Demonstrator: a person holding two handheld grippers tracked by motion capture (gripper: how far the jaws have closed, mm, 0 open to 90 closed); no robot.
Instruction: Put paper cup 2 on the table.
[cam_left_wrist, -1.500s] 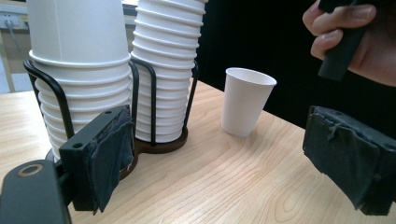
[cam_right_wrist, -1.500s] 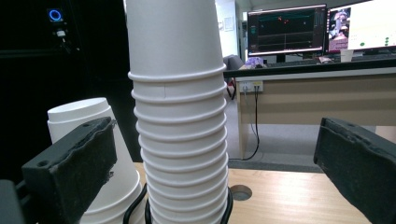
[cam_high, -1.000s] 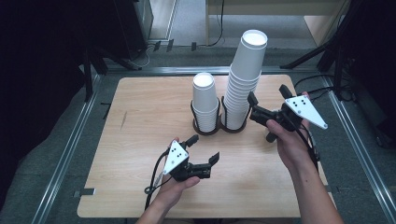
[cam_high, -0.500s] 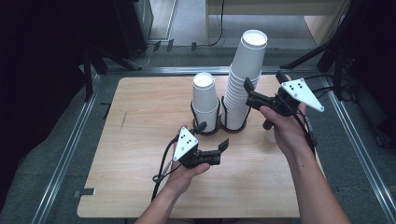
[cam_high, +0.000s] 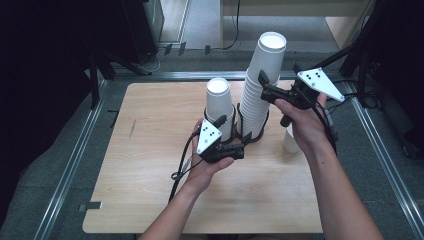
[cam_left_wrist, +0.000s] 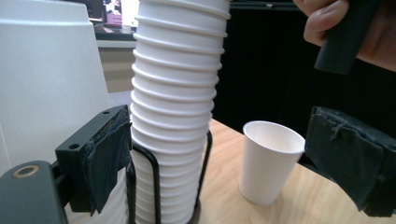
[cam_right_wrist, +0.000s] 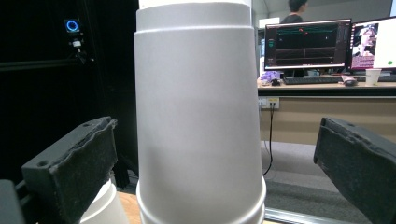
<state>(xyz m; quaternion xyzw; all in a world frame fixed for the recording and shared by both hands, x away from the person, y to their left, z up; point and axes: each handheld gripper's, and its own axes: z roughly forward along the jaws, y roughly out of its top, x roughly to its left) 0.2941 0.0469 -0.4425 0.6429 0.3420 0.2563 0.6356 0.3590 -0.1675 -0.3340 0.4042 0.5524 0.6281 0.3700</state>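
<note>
- While both hands close in on the cups, the wooden table (cam_high: 150, 165) carries a black wire holder (cam_high: 248, 134) with two bays, set toward the far middle.
- Tall stack of paper cups (cam_high: 262, 85), upside down, stands in the holder's right bay; short stack (cam_high: 220, 105) in the left bay, just beside it.
- Right gripper (cam_high: 264, 86) sits high against the tall stack near its top. In the right gripper view the top cup (cam_right_wrist: 198, 116) stands between the two pads (cam_right_wrist: 81, 163), which are spread with a clear gap on either side: nothing gripped yet.
- Left gripper (cam_high: 246, 142) is low, at the foot of the tall stack by the holder. Its jaws have just been opening; in the left gripper view the stack's ribbed rims (cam_left_wrist: 177, 107) lie just inside the left pad (cam_left_wrist: 107, 154), the right pad well off. No grip there either.
- Single cup (cam_left_wrist: 268, 161) stands upright on the table, right of the holder, near the right wrist.
- Judgement: the step looks like peeling the top cup off. To do it well, centre the right pads on the top cup only, above the next rim, and squeeze lightly so the paper wall does not crush. The left jaws should steady the lower stack before the lift, then draw straight up to avoid tipping the column.
</note>
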